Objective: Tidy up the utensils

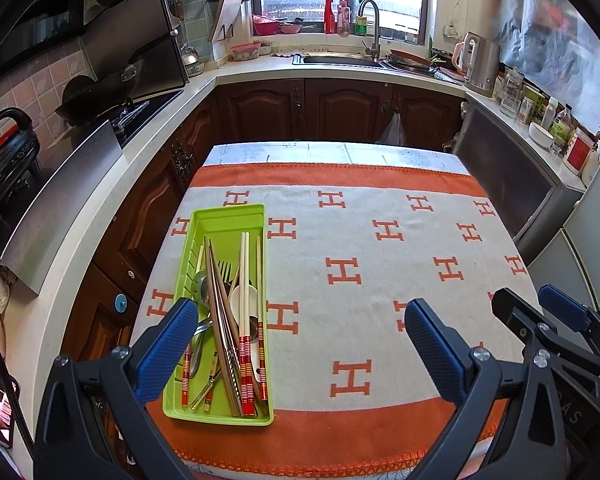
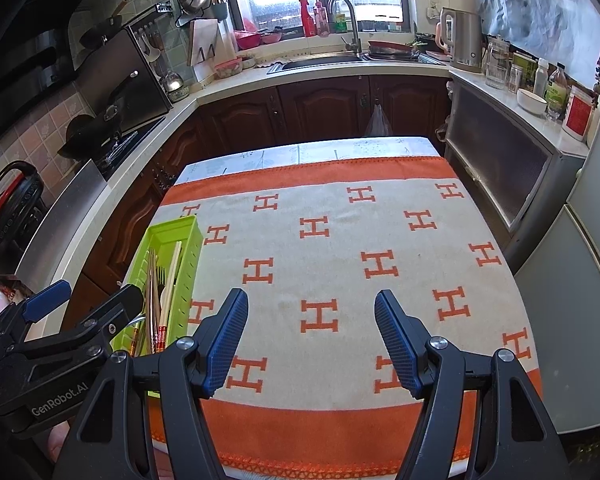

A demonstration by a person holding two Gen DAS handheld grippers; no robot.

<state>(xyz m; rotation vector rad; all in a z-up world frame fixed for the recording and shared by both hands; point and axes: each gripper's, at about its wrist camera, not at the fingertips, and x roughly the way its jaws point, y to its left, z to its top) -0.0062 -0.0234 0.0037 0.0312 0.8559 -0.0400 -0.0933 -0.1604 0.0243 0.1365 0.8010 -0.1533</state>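
Both tongs hover over the bench (image 1: pixel 380 240), which is covered by a cream cloth (image 2: pixel 340 240) with orange H marks and orange borders.

Left tongs (image 1: pixel 300 352): jaws wide apart, nothing between the blue pads, only cloth and part of the tray showing in the gap. Right tongs (image 2: pixel 311 340): jaws wide apart too, empty, over bare cloth.

Green tray (image 1: pixel 220 300) sits at about 8 o'clock on the bench, near the left edge, long side running front to back. In the left wrist view it lies just inside the left pad. In the right wrist view it's at 9 o'clock, partly behind the left tongs' frame.

Utensils are all piled in the tray's near half:
- chopsticks (image 1: pixel 244 320), pale with red-banded ends, lying lengthwise
- metal chopsticks (image 1: pixel 220 312), crossing the pile slightly diagonally
- fork (image 1: pixel 225 270), tines pointing to the far end
- white spoon (image 1: pixel 250 300) under the chopsticks
- metal spoon (image 1: pixel 200 284) by the left wall

No utensil lies on the cloth outside the tray. Far end of the tray holds nothing.
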